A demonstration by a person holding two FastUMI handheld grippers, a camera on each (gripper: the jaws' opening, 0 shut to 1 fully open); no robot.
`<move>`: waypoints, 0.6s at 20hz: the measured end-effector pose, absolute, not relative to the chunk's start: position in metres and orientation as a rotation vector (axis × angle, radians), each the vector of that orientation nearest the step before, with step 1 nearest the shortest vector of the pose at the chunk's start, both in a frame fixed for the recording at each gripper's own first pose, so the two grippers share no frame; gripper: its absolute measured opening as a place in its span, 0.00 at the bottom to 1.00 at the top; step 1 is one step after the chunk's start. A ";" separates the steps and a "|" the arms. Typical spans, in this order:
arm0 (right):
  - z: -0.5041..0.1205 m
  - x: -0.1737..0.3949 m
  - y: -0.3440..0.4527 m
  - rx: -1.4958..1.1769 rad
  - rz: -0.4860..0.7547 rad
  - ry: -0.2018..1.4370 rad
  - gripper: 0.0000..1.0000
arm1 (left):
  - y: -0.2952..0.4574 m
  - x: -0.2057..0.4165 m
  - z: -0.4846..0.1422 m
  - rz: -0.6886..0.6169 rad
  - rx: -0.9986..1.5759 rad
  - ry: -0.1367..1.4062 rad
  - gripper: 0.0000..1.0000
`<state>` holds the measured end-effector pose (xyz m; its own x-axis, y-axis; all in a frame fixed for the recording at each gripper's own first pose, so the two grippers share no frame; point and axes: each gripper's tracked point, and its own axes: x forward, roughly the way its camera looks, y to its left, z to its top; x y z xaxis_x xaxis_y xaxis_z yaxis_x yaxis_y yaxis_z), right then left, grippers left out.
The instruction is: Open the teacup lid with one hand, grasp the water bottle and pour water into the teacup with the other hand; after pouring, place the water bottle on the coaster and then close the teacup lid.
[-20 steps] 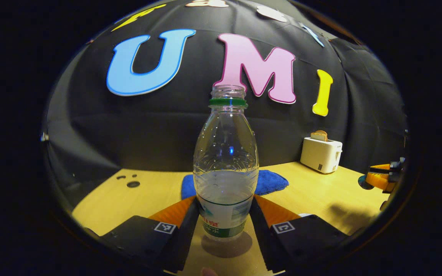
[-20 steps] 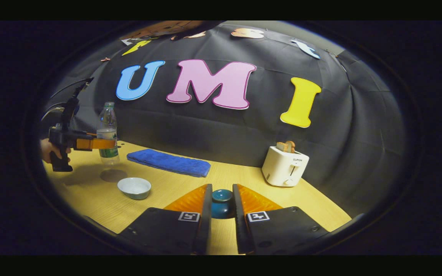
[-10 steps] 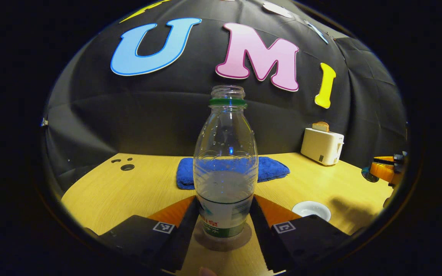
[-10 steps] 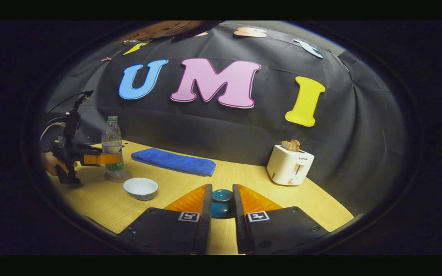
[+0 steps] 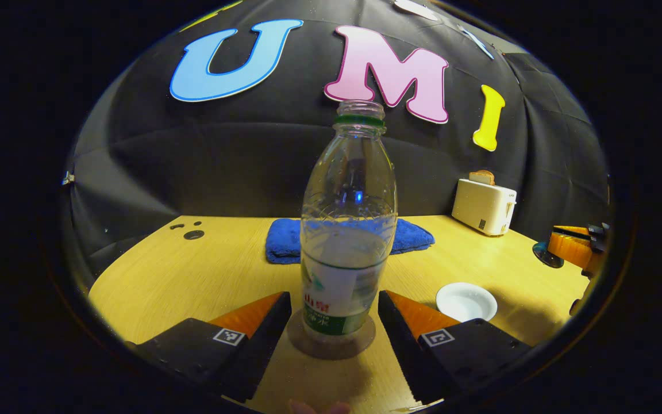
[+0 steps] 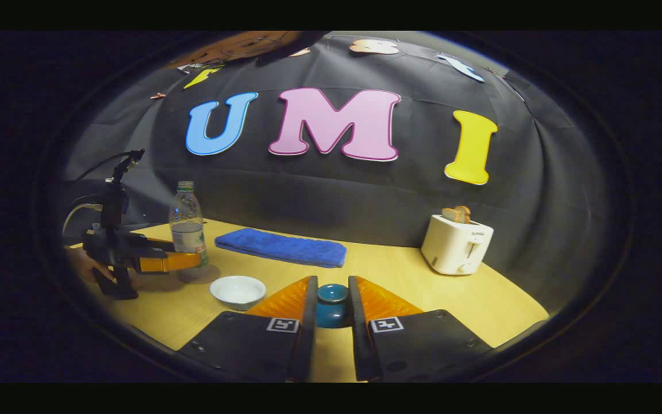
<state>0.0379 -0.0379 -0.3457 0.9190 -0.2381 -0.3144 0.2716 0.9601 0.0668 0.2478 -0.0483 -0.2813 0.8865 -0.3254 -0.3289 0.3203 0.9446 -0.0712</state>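
Note:
A clear water bottle, uncapped and partly full, stands upright on a round coaster. My left gripper is open, one finger on each side of the bottle's label and apart from it. The white teacup sits uncovered to its right. In the right gripper view my right gripper is shut on the dark teal teacup lid, held above the table. The teacup, bottle, coaster and left gripper lie to its left.
A folded blue towel lies behind the bottle near the cloth wall. At the back right stands a white toaster with toast in it. Small holes mark the table's far left. A hand holds the left gripper.
The bottle came down onto the coaster. My left gripper let go of it and its fingers spread apart. The right gripper kept hold of the lid, shifting slightly.

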 end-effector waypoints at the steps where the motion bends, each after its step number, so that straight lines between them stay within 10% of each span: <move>1: -0.349 0.045 -0.026 0.129 -0.237 0.304 0.35 | -0.046 0.239 -0.282 -0.337 -0.025 0.356 0.95; 12: -0.368 0.100 0.050 0.195 -0.077 0.312 0.35 | -0.007 0.190 -0.276 -0.284 -0.009 0.387 0.95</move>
<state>0.1004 0.0503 -0.3683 0.9490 -0.0454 -0.3119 0.1056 0.9782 0.1790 0.1903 -0.0068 -0.2756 0.8871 -0.2745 -0.3712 0.2712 0.9605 -0.0623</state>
